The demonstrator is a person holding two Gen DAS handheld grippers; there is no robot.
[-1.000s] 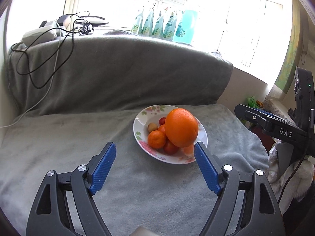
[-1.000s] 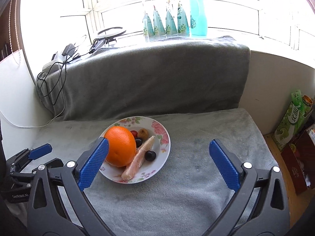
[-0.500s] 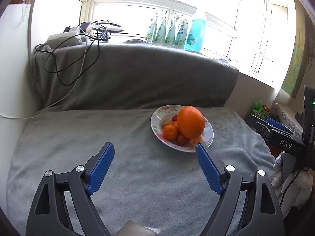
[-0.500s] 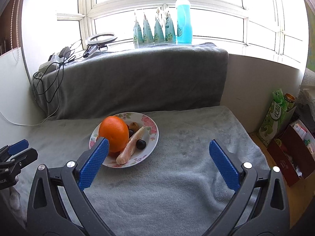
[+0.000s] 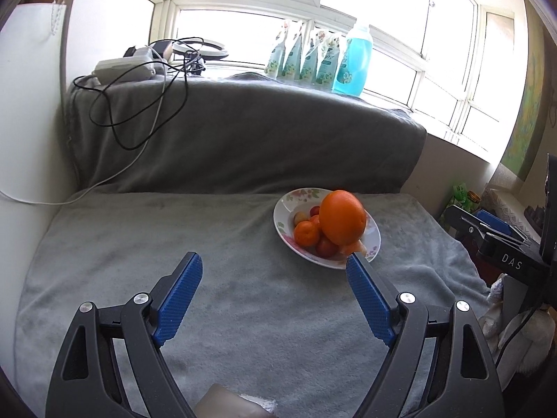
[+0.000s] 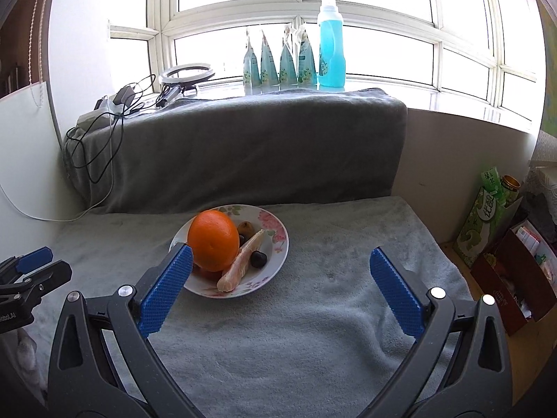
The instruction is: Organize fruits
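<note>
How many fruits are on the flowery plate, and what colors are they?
Orange: 2 - big orange, small mandarin
Red: 2 -
Dark: 1 - grape
Brown: 1 - kiwi-like fruit
Pale orange: 1 - peeled segment
Total: 7 showing; the big orange may hide more.

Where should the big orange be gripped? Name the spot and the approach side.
Grip the big orange across its widest middle, coming from above. It sits highest on the floral plate, with the peeled segment and small fruits crowded at its base, so only its upper sides are free. Either hand-held gripper, e.g. the right, is open wide enough, probably.
</note>
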